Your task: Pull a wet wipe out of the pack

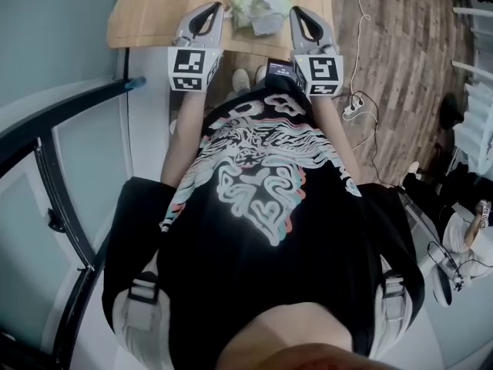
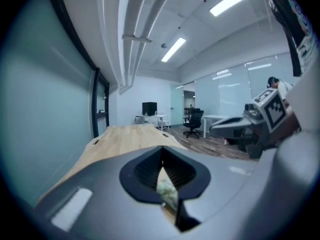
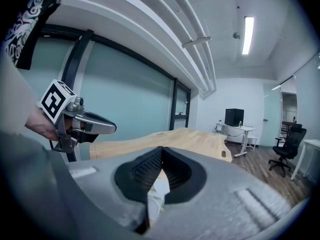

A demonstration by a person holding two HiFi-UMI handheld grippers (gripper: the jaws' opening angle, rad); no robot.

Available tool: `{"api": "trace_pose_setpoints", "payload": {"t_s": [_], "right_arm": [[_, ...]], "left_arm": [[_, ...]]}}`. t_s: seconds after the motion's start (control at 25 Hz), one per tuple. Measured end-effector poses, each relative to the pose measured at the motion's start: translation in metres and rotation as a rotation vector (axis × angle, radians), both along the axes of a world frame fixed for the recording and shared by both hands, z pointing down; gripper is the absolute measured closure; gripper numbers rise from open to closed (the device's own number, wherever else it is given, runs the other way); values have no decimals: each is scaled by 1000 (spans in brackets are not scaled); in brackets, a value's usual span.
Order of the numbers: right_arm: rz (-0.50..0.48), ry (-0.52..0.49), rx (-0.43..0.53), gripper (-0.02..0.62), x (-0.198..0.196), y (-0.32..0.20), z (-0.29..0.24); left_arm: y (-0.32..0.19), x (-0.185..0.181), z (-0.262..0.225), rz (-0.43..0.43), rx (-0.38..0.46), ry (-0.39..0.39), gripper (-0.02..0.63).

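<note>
Wipe pack [image 1: 258, 10] betw. near-level L gripper [image 1: 213, 9] & R gripper [image 1: 296, 12]

Open-plan office, by the look of it. A long wooden counter [image 2: 125, 134] is running down the room. Past its far end a white desk [image 2: 156, 118] is carrying a dark monitor [image 2: 149, 108], with a black swivel chair [image 2: 193, 122] standing to the right. Glass partition walls [image 3: 125, 104] are lining the counter's side; strip lights [image 2: 173, 49] are glowing above it.

Head view is looking steeply down; both gripper views are facing level along the shared table [image 2: 125, 134].
</note>
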State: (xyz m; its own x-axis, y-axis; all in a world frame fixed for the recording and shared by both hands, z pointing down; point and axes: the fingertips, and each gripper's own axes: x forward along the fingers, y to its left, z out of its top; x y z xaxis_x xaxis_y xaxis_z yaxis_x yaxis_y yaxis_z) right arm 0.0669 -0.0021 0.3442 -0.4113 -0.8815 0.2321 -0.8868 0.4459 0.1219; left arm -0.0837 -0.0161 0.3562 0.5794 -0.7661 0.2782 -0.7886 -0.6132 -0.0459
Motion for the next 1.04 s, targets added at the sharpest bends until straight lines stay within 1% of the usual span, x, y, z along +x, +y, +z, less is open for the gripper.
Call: {"api": "trace_pose_setpoints", "payload": {"t_s": [0.24, 0.4, 0.56, 0.72, 1.04], "right_arm": [[-14, -20, 14, 596, 11, 5, -14], [-24, -39, 15, 596, 13, 6, -18], [-33, -42, 13, 595, 16, 9, -17], [-38, -46, 8, 596, 21, 7, -16], [-42, -55, -5, 595, 20, 7, -10]], "left_arm": [[5, 10, -10, -13, 8, -13, 617], [12, 11, -12, -26, -5, -3, 617], [15, 12, -13, -45, 5, -7, 617], [14, 15, -17, -48, 12, -26, 617], [13, 13, -13, -54, 6, -31, 617]]}}
